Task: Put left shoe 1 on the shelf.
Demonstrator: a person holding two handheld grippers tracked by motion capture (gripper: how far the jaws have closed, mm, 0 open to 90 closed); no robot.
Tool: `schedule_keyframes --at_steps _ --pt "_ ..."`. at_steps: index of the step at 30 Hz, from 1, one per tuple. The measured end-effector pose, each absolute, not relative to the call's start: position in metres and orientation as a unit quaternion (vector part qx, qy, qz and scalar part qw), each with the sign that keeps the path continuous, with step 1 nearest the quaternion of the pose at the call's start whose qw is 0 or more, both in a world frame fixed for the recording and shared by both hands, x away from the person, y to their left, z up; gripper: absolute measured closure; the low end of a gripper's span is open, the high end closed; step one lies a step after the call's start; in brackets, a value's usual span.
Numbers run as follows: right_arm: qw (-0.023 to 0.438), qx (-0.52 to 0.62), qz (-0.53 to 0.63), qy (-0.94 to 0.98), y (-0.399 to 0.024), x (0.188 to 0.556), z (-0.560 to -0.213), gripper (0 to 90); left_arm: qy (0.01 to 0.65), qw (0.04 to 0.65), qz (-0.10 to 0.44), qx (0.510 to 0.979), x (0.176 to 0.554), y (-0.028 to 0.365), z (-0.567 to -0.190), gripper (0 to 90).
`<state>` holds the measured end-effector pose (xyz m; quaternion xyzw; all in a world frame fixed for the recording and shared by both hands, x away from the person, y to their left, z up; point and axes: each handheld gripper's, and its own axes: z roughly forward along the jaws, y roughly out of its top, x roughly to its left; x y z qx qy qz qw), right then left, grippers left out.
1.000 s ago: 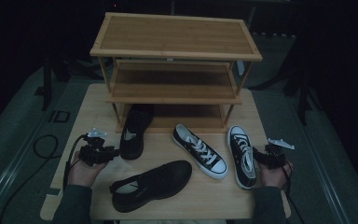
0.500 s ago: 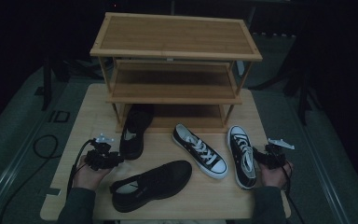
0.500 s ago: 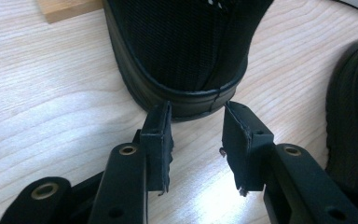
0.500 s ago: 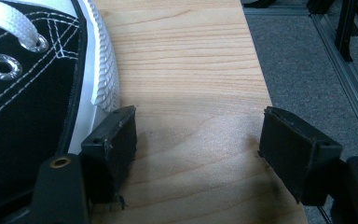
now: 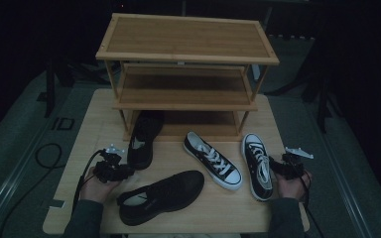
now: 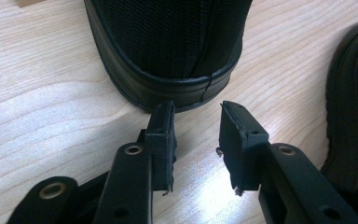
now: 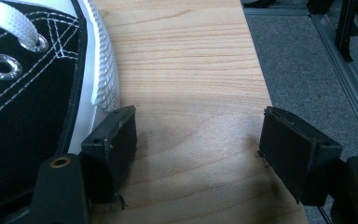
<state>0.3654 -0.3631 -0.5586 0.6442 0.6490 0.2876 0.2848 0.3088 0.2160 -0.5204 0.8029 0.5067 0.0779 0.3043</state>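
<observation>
Black slip-on shoe (image 5: 143,139) on the counter (image 5: 89,124), heel toward the left edge, toe under the wooden rack (image 5: 186,64). Left tool (image 6: 196,130) low at that heel, half open, just been closing, nothing gripped. Right tool (image 7: 198,140) level at the right edge, wide open, empty, beside a laced sneaker (image 5: 259,166). Four shoes: two black slip-ons, two sneakers.

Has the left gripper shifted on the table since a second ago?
Yes. The left gripper has come toward the table's near edge, beside the heel of the black shoe; jaws just closing, nothing between them.
</observation>
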Motion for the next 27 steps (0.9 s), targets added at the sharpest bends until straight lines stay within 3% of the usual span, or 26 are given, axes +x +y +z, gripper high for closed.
schedule_keyframes --at_steps 6,9,14,27 --pt "0.285 0.645 0.288 0.649 -0.363 0.366 -0.559 27.1 0.507 0.294 0.081 0.806 0.310 0.214 -0.522 72.3" --pt "0.285 0.644 0.288 0.649 -0.363 0.366 -0.559 27.1 0.502 0.278 0.087 0.814 0.313 0.209 -0.524 82.7" --pt "0.285 0.644 0.288 0.649 -0.363 0.366 -0.559 27.1 0.497 0.268 0.084 0.821 0.318 0.204 -0.526 88.8" --pt "0.285 0.645 0.287 0.648 -0.363 0.366 -0.559 27.1 0.490 0.261 0.100 0.826 0.329 0.194 -0.515 88.5"
